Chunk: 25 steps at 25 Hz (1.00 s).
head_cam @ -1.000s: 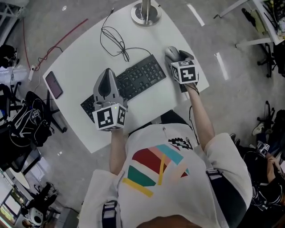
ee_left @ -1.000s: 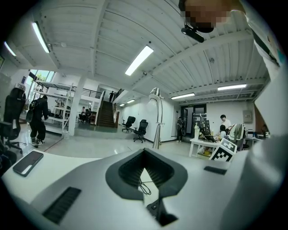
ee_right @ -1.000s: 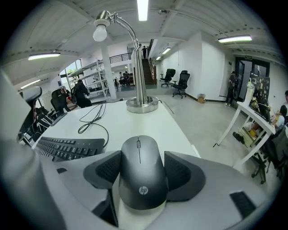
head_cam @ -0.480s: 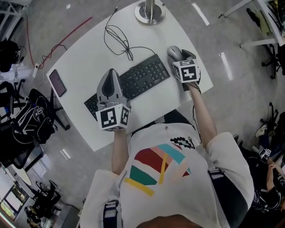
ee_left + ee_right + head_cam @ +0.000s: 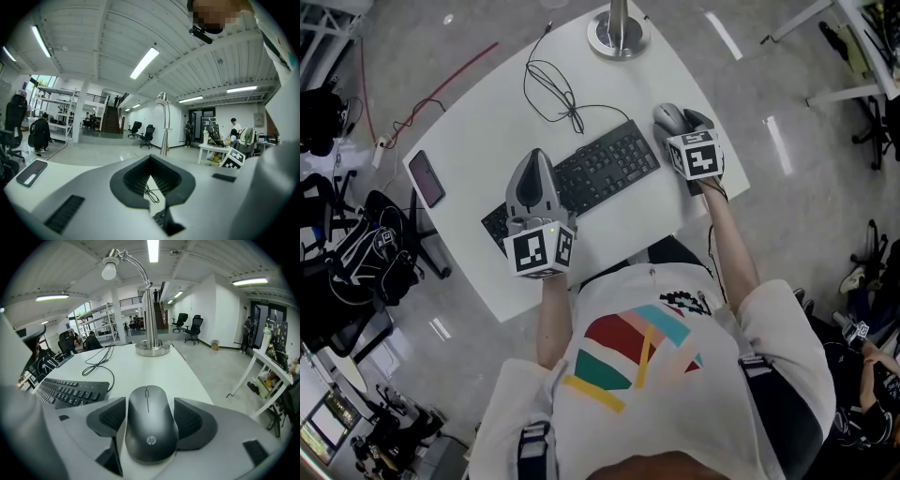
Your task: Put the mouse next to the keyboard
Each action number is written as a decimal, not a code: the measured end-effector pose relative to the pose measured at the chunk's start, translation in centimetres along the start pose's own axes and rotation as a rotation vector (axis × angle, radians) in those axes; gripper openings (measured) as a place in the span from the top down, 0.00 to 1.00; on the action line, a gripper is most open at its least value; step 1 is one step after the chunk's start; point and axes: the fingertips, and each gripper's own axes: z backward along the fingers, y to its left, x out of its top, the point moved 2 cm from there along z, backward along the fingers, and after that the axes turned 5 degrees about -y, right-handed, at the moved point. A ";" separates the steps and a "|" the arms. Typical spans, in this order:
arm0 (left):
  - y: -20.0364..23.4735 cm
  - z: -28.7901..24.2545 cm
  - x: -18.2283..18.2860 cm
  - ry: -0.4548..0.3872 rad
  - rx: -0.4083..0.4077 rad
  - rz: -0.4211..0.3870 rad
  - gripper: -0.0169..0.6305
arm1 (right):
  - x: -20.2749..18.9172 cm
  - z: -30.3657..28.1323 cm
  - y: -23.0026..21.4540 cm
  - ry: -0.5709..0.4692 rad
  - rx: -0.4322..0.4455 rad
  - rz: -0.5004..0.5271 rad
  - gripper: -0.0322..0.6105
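Observation:
A dark grey mouse (image 5: 667, 116) lies on the white table (image 5: 487, 131), just off the right end of the black keyboard (image 5: 581, 175). My right gripper (image 5: 680, 120) stands around it. In the right gripper view the mouse (image 5: 149, 427) fills the space between both pads, which touch its sides, and the keyboard (image 5: 70, 391) lies close on the left. My left gripper (image 5: 532, 159) hovers over the keyboard's left half, its jaws brought together to a point with nothing in them. The left gripper view shows the left gripper (image 5: 151, 187) with only a thin slit between the pads.
A lamp base (image 5: 617, 36) stands at the table's far edge, with a looped black cable (image 5: 551, 89) running to the keyboard. A phone (image 5: 425, 178) lies near the left edge. A black bag on a chair (image 5: 356, 253) sits left of the table.
The head view has shifted slightly. Both grippers and the mouse keep the same places relative to the keyboard.

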 end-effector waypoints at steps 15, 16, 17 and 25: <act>0.0 2.8 2.8 -0.078 0.045 -0.007 0.91 | 13.4 9.3 9.8 -0.374 0.179 0.115 0.47; 0.3 3.2 3.2 -0.092 0.061 -0.009 0.91 | 14.5 9.9 10.9 -0.409 0.208 0.102 0.47; 0.7 3.8 3.6 -0.106 0.080 -0.009 0.91 | 15.4 10.4 11.9 -0.438 0.232 0.091 0.47; 5.1 7.8 6.0 -0.172 0.218 -0.024 0.91 | 18.0 11.6 21.4 -0.501 0.484 0.146 0.47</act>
